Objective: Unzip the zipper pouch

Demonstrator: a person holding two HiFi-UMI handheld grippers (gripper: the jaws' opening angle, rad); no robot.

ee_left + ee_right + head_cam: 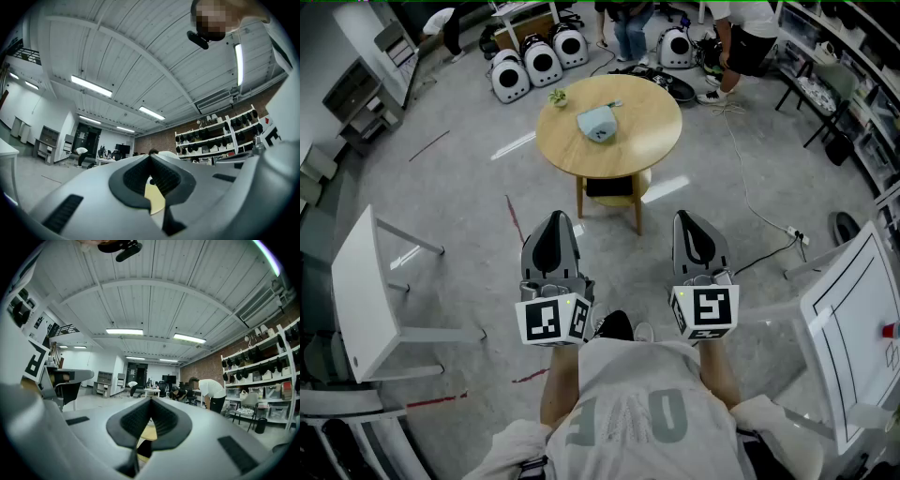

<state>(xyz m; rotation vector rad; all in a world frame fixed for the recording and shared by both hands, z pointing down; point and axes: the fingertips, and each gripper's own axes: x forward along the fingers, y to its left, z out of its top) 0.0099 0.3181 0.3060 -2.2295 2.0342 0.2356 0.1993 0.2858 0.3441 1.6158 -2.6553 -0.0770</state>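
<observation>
White side table [366, 291]: stands at the far left of the floor, its top bare.
White rounded cases [530, 64]: a cluster on the floor behind the round table, each with a dark round window; what is inside cannot be made out.
Left gripper [553, 217]: held low in front of the person's body and well short of the round table, jaws together with nothing between them.
Green object [558, 96]: small, at the left edge of the wooden top.
Wooden round table [652, 141]: stands ahead of both grippers on the grey floor.
Zipper pouch [597, 123]: light blue, near the centre of the wooden top, touched by neither gripper; from here its zip cannot be read as open or closed, nor its contents seen.
Lower shelf [642, 186]: under the wooden top, carries a dark flat item [609, 187].
Right gripper [689, 217]: level with the left one, jaws pressed together on nothing.
White board [853, 309]: tilted at the far right, edged with a black line.
</observation>
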